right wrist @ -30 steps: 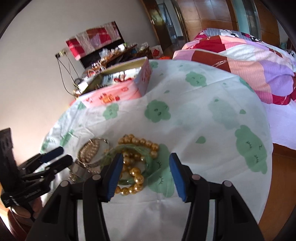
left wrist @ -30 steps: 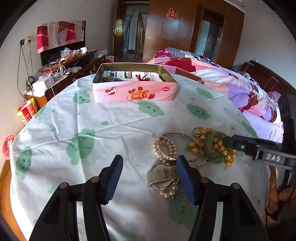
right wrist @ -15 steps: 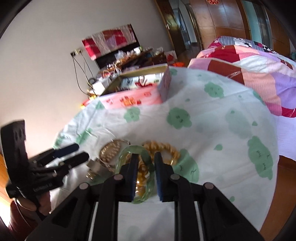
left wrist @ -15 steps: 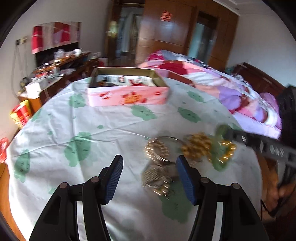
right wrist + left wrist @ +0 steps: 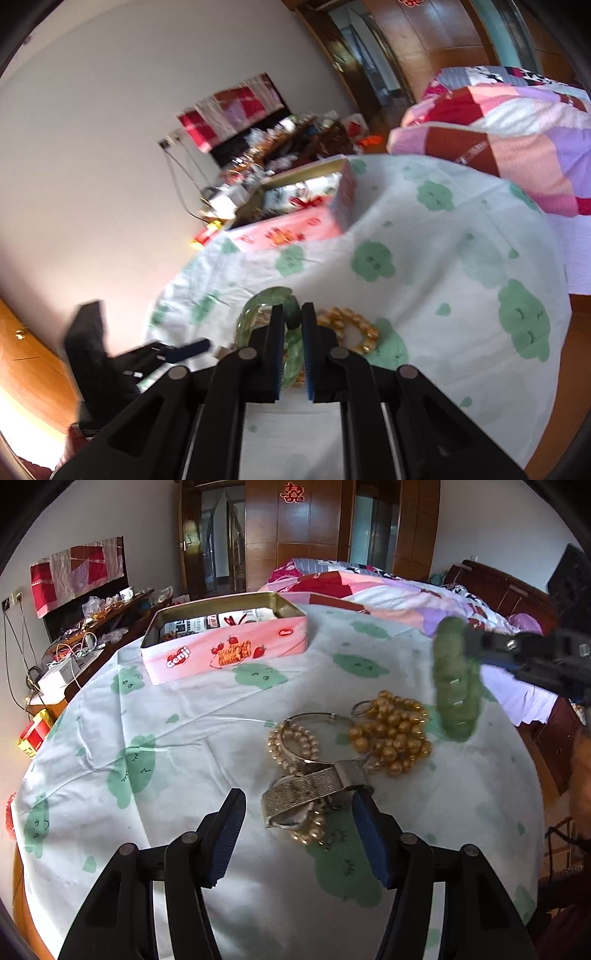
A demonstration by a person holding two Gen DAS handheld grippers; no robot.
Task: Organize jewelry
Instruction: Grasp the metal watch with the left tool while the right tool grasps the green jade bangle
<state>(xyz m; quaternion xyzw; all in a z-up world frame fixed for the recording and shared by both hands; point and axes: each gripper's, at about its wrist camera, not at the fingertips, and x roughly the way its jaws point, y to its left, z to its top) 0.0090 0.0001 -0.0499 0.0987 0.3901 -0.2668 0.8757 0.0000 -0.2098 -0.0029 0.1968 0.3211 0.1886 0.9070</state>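
Note:
My right gripper (image 5: pixel 293 325) is shut on a green jade bangle (image 5: pixel 264 304) and holds it lifted above the table; it shows in the left wrist view too (image 5: pixel 456 679), hanging upright. My left gripper (image 5: pixel 297 819) is open and empty, its fingers on either side of a silver mesh watch (image 5: pixel 310 790). Beyond it lie a pearl bracelet with a thin silver bangle (image 5: pixel 295 742) and a gold bead bracelet (image 5: pixel 391 734), also seen in the right wrist view (image 5: pixel 351 325). An open pink tin box (image 5: pixel 225 642) stands at the far side of the table.
A round table has a white cloth with green patches (image 5: pixel 147 716). A bed with a patchwork quilt (image 5: pixel 388 590) lies behind and to the right. A cluttered sideboard (image 5: pixel 92 627) stands by the left wall.
My right gripper closed on the green bangle and lifted it up off the gold beads. The left gripper has stayed open over the watch.

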